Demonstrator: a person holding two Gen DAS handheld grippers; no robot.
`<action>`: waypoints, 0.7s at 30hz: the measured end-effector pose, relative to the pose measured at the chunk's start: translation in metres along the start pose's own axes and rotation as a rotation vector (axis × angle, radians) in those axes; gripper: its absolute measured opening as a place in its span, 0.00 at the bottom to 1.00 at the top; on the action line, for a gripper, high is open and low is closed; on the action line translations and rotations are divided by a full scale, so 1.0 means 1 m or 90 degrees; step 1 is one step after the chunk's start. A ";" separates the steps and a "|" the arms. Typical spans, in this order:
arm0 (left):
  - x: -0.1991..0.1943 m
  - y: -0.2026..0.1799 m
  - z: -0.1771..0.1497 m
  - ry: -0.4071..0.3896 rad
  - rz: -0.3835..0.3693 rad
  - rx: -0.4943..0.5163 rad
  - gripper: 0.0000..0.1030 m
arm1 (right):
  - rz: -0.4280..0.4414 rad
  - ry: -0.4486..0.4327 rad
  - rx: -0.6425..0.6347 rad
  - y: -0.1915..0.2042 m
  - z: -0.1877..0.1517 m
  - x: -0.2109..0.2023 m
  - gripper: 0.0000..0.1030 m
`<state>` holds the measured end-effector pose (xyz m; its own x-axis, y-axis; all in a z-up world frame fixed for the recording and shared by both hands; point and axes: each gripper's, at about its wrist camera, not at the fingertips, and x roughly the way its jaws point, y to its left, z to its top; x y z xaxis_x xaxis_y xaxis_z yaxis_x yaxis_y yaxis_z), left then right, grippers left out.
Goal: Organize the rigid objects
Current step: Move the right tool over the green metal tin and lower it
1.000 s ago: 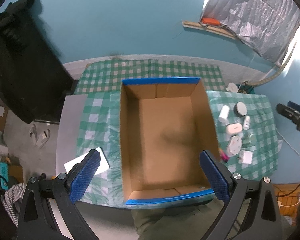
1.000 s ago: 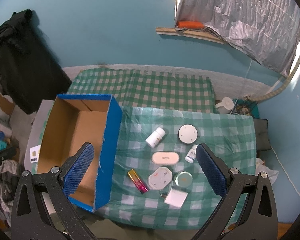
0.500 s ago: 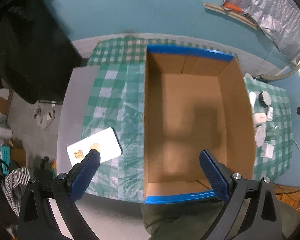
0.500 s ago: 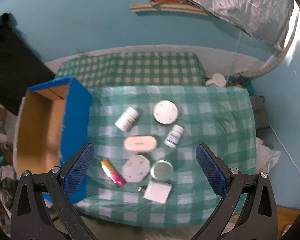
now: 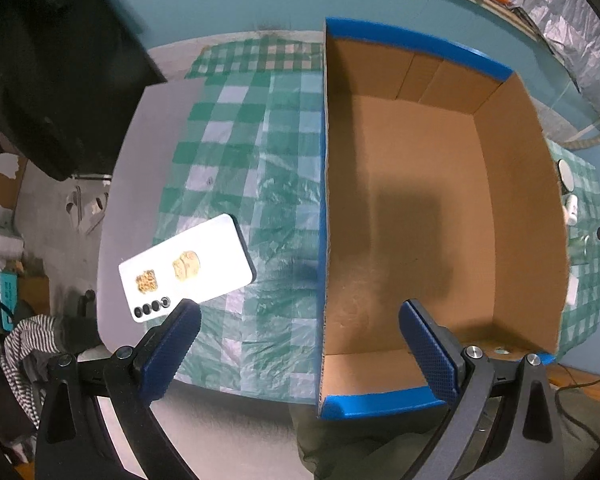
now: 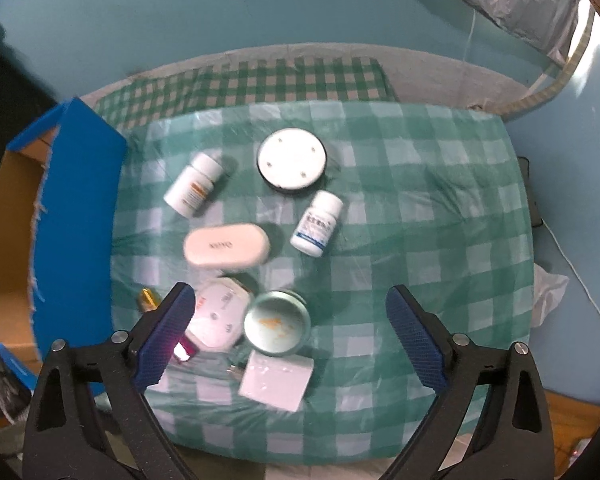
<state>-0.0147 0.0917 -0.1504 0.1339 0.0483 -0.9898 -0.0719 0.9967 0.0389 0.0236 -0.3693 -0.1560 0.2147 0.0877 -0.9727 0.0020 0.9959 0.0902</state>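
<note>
Pink lighter (image 6: 182, 350) (mostly hidden) behind hand-held gripper (image 6: 290, 312)

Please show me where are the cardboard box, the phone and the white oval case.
cardboard box (image 5: 440, 208): left wrist view, inner floor.
phone (image 5: 188, 266): left wrist view, middle of back.
white oval case (image 6: 227, 245): right wrist view, top face.

Dim bluish light, fisheye-bent edges, motion blur, window glare.

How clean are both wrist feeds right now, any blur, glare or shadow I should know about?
Right wrist view: motion blur smears the oval white case and round tin; bottle labels unreadable. Left wrist view: sharper; a dark shadow lies on the cardboard box floor, and the white phone glares. Both views bend at the fisheye edges.
</note>
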 end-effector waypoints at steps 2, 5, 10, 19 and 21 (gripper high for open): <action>0.007 0.000 -0.001 0.006 0.000 0.000 0.96 | 0.000 0.006 -0.001 -0.003 -0.004 0.006 0.93; 0.014 -0.001 -0.002 0.015 -0.007 -0.005 0.87 | 0.001 0.012 -0.007 -0.005 -0.007 0.012 0.91; 0.024 -0.002 -0.002 0.021 -0.009 -0.003 0.77 | -0.002 0.025 -0.022 -0.003 -0.010 0.023 0.84; 0.043 0.000 -0.002 0.050 0.008 0.005 0.57 | -0.008 0.040 -0.059 0.006 -0.016 0.042 0.70; 0.049 0.002 -0.002 0.061 0.011 0.005 0.48 | -0.008 0.040 -0.065 0.008 -0.016 0.045 0.67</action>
<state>-0.0106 0.0956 -0.1989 0.0375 0.0595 -0.9975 -0.0653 0.9962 0.0570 0.0173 -0.3572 -0.2024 0.1532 0.0731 -0.9855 -0.0961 0.9936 0.0588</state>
